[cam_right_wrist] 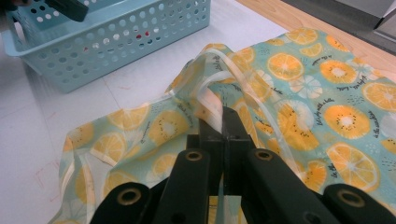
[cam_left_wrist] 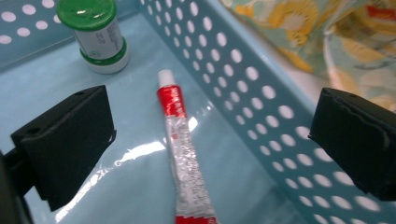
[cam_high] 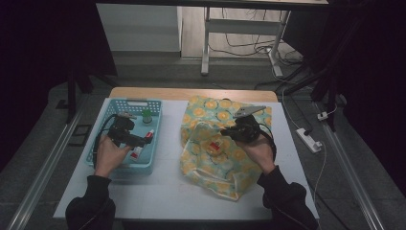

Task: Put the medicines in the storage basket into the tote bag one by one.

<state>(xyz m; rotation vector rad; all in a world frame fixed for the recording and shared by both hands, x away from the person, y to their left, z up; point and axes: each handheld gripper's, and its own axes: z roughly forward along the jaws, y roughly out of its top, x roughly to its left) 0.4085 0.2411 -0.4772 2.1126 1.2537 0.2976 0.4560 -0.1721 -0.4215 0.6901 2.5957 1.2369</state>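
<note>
A light blue perforated basket [cam_high: 143, 167] stands at the table's left. On its floor lie a red and white tube [cam_left_wrist: 180, 140] and an upright white bottle with a green cap [cam_left_wrist: 98, 35]. My left gripper [cam_left_wrist: 212, 126] hangs open inside the basket, one jaw on each side of the tube [cam_high: 136, 152] and not touching it. The bottle [cam_high: 147, 115] stands at the basket's far end. At the right lies a translucent bag [cam_high: 225, 167] printed with orange slices. My right gripper [cam_right_wrist: 219, 119] is shut on a raised strip at the bag's [cam_right_wrist: 327, 93] rim. A red and yellow item [cam_high: 214, 146] shows through the bag.
The white table top [cam_high: 167, 191] has a wooden strip [cam_high: 191, 93] along its far edge. The basket [cam_right_wrist: 116, 37] sits to the bag's left with a bare gap between them. A power strip [cam_high: 309, 139] and cables lie on the floor at the right.
</note>
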